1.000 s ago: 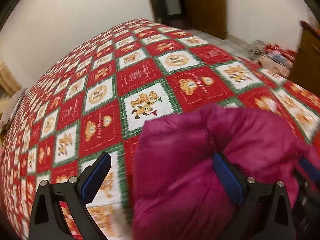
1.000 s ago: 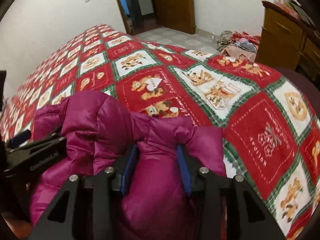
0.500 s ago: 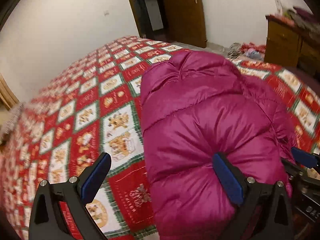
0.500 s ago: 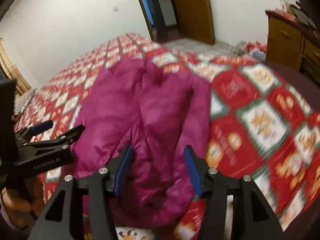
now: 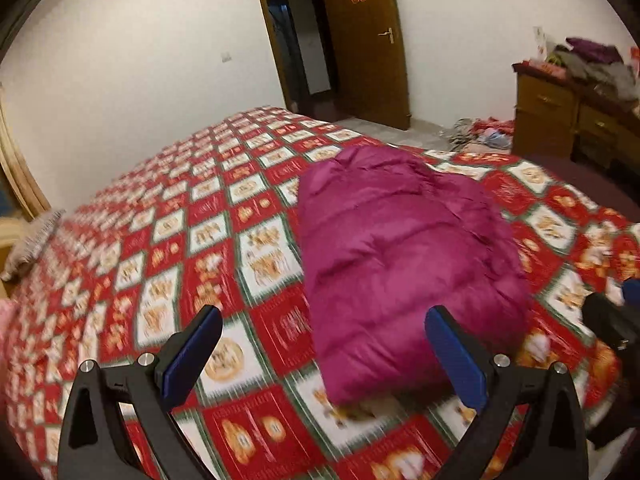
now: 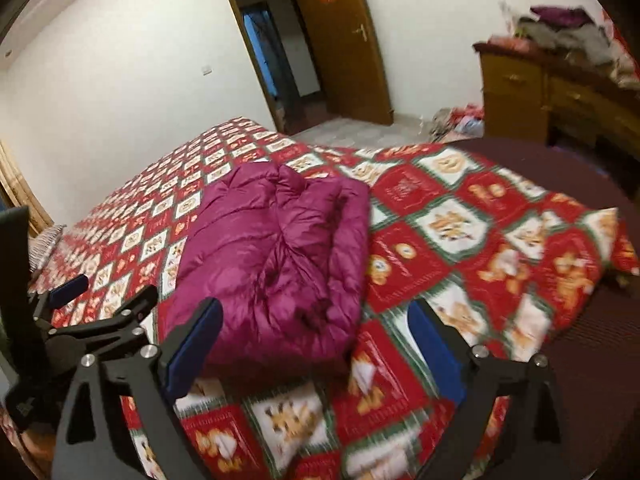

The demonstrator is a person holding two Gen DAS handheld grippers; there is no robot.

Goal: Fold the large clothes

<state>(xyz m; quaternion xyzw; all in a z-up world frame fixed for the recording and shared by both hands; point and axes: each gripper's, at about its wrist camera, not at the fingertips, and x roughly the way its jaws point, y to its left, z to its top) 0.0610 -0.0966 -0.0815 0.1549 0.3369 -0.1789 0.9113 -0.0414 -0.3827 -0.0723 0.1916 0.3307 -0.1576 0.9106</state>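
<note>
A magenta puffer jacket [image 5: 400, 252] lies folded in a thick bundle on the red patchwork bedspread [image 5: 168, 240]; the right wrist view shows the jacket [image 6: 276, 256] too. My left gripper [image 5: 324, 344] hangs open just short of the jacket's near edge, nothing between its blue pads. My right gripper [image 6: 316, 332] has its jaws still opening, held above the jacket's near right corner and touching nothing. The left gripper [image 6: 80, 300] also shows at the left of the right wrist view.
A wooden dresser [image 6: 520, 92] piled with clothes stands at the right. Clothes lie heaped on the floor [image 5: 480, 136] beside an open wooden door [image 5: 364, 40]. A grey cushion [image 5: 32, 240] rests at the bed's left edge. The bedspread's corner [image 6: 608, 232] ends over a dark mattress.
The right gripper has let go of the jacket and opened wide. Both grippers have pulled back and up, so the jacket now lies farther off on the bed.
</note>
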